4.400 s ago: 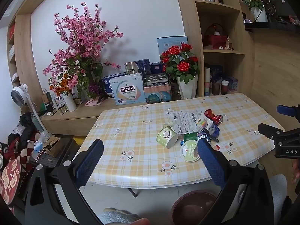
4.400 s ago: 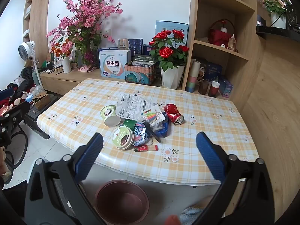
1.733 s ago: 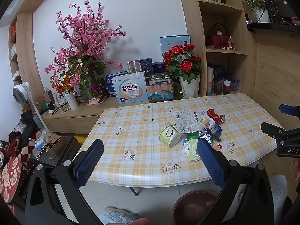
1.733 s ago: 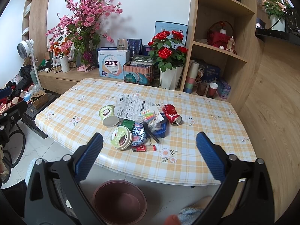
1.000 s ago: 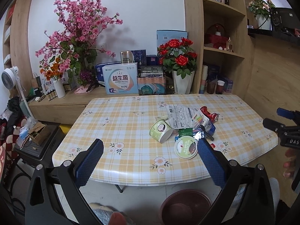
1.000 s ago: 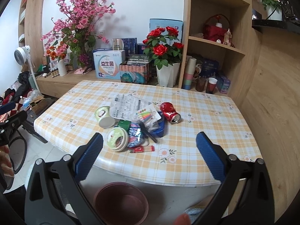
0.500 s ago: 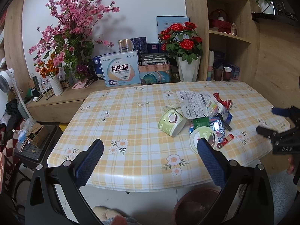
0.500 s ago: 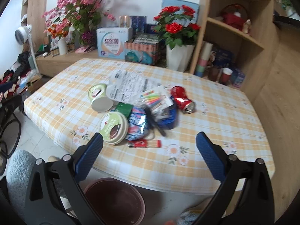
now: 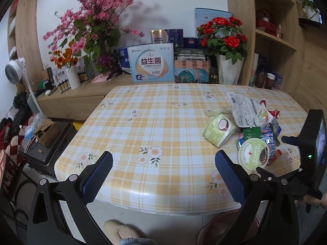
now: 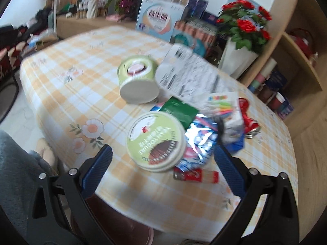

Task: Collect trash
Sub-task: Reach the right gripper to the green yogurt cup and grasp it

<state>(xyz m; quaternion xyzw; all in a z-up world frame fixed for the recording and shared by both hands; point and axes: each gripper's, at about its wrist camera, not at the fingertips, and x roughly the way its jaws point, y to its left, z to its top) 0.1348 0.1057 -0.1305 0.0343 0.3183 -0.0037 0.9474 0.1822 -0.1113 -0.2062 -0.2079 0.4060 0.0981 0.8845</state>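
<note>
A heap of trash lies near the front edge of the checked table [image 9: 153, 126]. It holds a round green lid [image 10: 156, 140], a tipped green cup [image 10: 138, 80], a silver-blue foil wrapper [image 10: 199, 140], a printed paper bag [image 10: 190, 73], a crushed red can [image 10: 248, 118] and a red lighter [image 10: 196, 174]. My right gripper [image 10: 163, 169] is open just above the green lid, jaws either side of it. My left gripper [image 9: 163, 173] is open and empty over the table's front edge, left of the heap [image 9: 253, 134].
A brown bin [image 10: 120, 224] stands on the floor under the table's front edge. Red roses in a white vase [image 9: 229, 69], boxes and pink blossoms line the sideboard behind. Wooden shelves stand at the right. A slippered foot [image 9: 120, 232] is below.
My right gripper has moved forward and down close over the trash heap; its view is blurred by motion. My left gripper has come nearer the table's front edge.
</note>
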